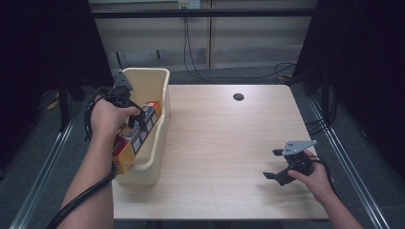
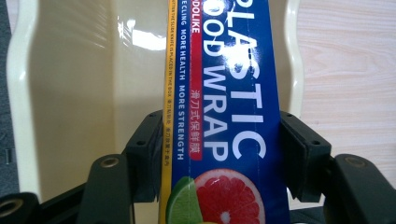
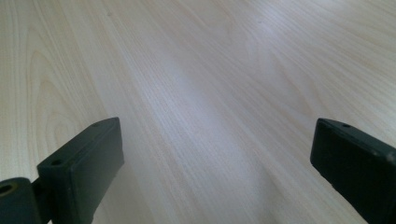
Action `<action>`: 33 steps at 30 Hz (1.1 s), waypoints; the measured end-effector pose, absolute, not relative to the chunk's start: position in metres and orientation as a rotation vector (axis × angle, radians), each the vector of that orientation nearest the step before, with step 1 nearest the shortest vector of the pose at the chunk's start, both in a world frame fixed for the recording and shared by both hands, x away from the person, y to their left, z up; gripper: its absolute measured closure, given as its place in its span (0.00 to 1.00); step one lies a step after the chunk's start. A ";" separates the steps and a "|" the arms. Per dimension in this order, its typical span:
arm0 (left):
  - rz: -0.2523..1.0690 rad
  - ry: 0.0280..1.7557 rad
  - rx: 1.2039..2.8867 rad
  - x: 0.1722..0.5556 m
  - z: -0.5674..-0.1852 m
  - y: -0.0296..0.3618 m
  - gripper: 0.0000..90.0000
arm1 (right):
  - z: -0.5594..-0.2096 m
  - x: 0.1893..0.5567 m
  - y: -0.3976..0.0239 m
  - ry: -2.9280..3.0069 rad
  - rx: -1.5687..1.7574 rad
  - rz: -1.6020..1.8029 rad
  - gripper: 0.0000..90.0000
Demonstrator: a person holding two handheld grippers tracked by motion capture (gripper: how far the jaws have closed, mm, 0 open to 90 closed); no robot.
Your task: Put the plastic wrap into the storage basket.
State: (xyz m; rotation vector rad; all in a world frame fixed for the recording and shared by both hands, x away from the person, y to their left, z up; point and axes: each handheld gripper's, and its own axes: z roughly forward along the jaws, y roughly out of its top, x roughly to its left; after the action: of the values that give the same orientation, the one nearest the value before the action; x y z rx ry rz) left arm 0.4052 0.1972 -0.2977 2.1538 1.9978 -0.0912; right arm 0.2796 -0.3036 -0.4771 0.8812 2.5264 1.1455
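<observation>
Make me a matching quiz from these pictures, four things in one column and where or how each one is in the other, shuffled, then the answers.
1. left tool
2. right tool
3. plastic wrap box
4. cream bin

A. on the table's left edge
B. open above bare wood
C. shut on a box
D. held over the bin

Pairs: 1-C, 2-B, 3-D, 4-A

Wooden table (image 1: 224, 143), floor cables (image 1: 200, 71)
</observation>
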 end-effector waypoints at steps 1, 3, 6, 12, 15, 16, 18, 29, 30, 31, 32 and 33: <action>-0.087 2.003 2.146 0.405 -0.298 0.197 0.45 | -0.477 0.280 -0.304 2.526 0.882 1.144 0.03; -0.088 2.008 2.145 0.406 -0.300 0.197 0.45 | -0.477 0.280 -0.304 2.529 0.882 1.147 0.03; -0.090 2.013 2.146 0.406 -0.301 0.197 0.45 | -0.477 0.280 -0.304 2.527 0.881 1.149 0.03; -0.095 2.019 2.145 0.406 -0.304 0.196 0.45 | -0.477 0.280 -0.304 2.525 0.886 1.147 0.03; -0.100 2.024 2.145 0.406 -0.306 0.196 0.45 | -0.477 0.280 -0.304 2.527 0.882 1.146 0.03; -0.099 2.024 2.151 0.406 -0.307 0.196 0.45 | -0.477 0.280 -0.304 2.527 0.882 1.145 0.03; -0.102 2.022 2.159 0.407 -0.308 0.196 0.45 | -0.477 0.280 -0.304 2.530 0.880 1.148 0.03; -0.114 2.030 2.164 0.408 -0.312 0.194 0.45 | -0.477 0.280 -0.304 2.525 0.884 1.148 0.03; -0.114 2.030 2.164 0.408 -0.312 0.194 0.45 | -0.477 0.280 -0.304 2.525 0.884 1.148 0.03; -0.122 2.032 2.156 0.408 -0.312 0.193 0.45 | -0.477 0.280 -0.304 2.529 0.880 1.147 0.03; -0.116 2.035 2.156 0.407 -0.313 0.193 0.45 | -0.477 0.280 -0.304 2.529 0.880 1.147 0.03; -0.123 2.028 2.167 0.408 -0.313 0.194 0.45 | -0.477 0.280 -0.304 2.526 0.882 1.144 0.03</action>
State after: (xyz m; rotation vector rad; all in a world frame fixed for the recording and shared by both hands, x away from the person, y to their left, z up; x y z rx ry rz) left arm 0.4078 0.1939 -0.3132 2.1669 2.0282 -0.1232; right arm 0.2795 -0.3040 -0.4772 0.8817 2.5259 1.1441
